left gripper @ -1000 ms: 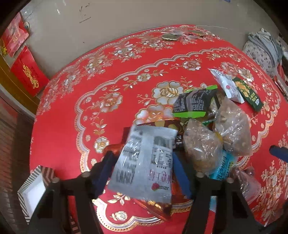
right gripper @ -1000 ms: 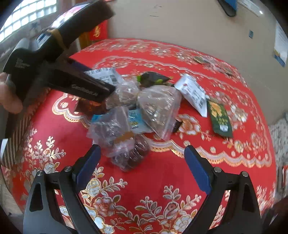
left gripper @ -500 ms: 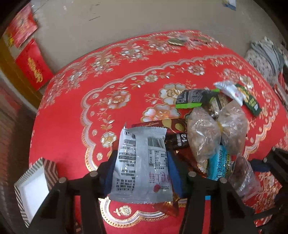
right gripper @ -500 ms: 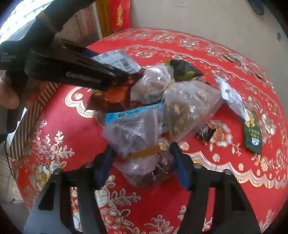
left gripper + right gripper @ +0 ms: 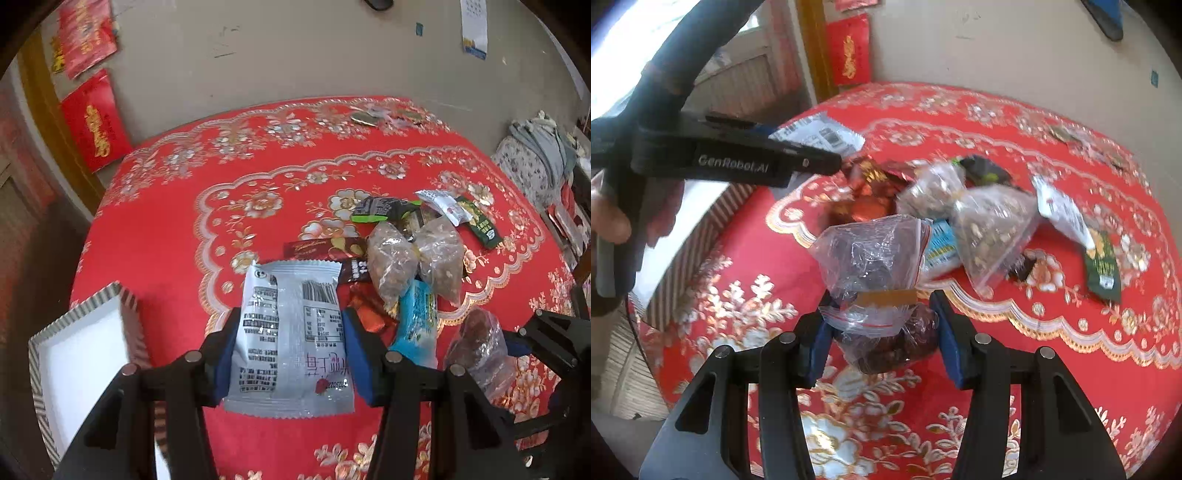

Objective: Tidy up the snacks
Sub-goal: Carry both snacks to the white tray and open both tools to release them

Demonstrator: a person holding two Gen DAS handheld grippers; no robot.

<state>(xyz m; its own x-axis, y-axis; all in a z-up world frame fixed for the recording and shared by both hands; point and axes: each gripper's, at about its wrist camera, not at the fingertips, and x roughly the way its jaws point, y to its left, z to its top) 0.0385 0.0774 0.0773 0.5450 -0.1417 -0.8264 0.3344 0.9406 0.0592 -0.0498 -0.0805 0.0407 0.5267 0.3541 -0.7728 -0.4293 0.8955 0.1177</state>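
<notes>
My left gripper [image 5: 288, 354] is shut on a silver snack packet [image 5: 291, 332] and holds it above the red tablecloth, right of a striped box [image 5: 74, 354]. The packet also shows in the right wrist view [image 5: 816, 133]. My right gripper [image 5: 882, 332] is shut on a clear zip bag of dark dried fruit [image 5: 875, 273], which also shows in the left wrist view [image 5: 480, 343]. The snack pile lies beyond: two clear bags of nuts [image 5: 413, 254], a blue packet [image 5: 415, 317], orange wrappers [image 5: 365, 310], a white packet [image 5: 443, 206] and a green packet [image 5: 480, 225].
The round table [image 5: 177, 229] carries a red floral cloth. The striped box with a white inside sits at the table's near left edge, also seen in the right wrist view [image 5: 701, 236]. Small items [image 5: 369, 118] lie at the far edge by the wall.
My right gripper closed on the dried fruit bag and lifted it. My left gripper pulled back and up with the silver packet, bringing the striped box closer.
</notes>
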